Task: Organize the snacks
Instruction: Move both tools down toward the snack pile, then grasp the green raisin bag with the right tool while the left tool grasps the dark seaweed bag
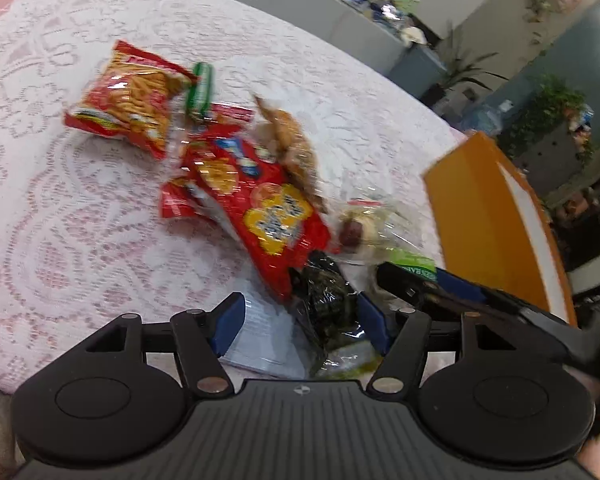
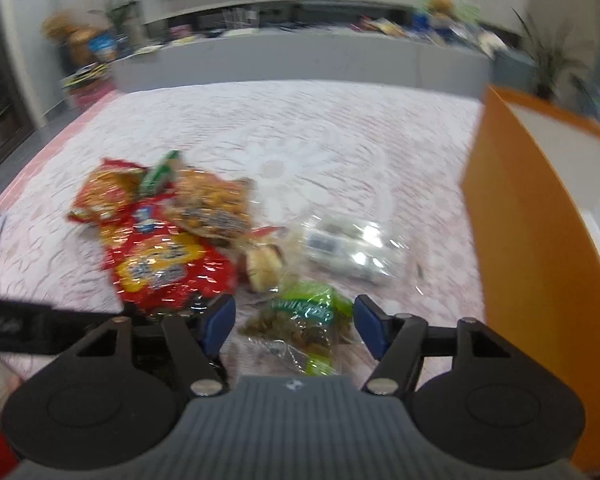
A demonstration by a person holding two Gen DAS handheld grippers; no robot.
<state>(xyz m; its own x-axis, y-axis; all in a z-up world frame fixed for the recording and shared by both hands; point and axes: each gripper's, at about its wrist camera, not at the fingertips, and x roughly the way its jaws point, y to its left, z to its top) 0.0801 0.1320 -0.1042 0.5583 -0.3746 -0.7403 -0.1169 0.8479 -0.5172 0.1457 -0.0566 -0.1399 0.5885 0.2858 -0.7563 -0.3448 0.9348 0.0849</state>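
A pile of snack packs lies on a pink lace tablecloth (image 1: 80, 220). In the left wrist view a red bag of stick snacks (image 1: 128, 100) lies far left, a red cracker bag (image 1: 260, 208) in the middle, and a dark seaweed pack (image 1: 328, 300) sits between the fingers of my open left gripper (image 1: 300, 320). My right gripper shows there as a dark finger (image 1: 420, 288) over a green pack (image 1: 416, 264). In the right wrist view my open right gripper (image 2: 294, 324) straddles the green raisin pack (image 2: 300, 320). A clear pack (image 2: 348, 252) lies beyond it.
An orange box (image 1: 496, 224) stands at the right of the table; it fills the right edge of the right wrist view (image 2: 540, 240). A grey counter (image 2: 300, 60) with clutter and plants runs behind the table. A small green pack (image 1: 200, 88) lies beside the stick snacks.
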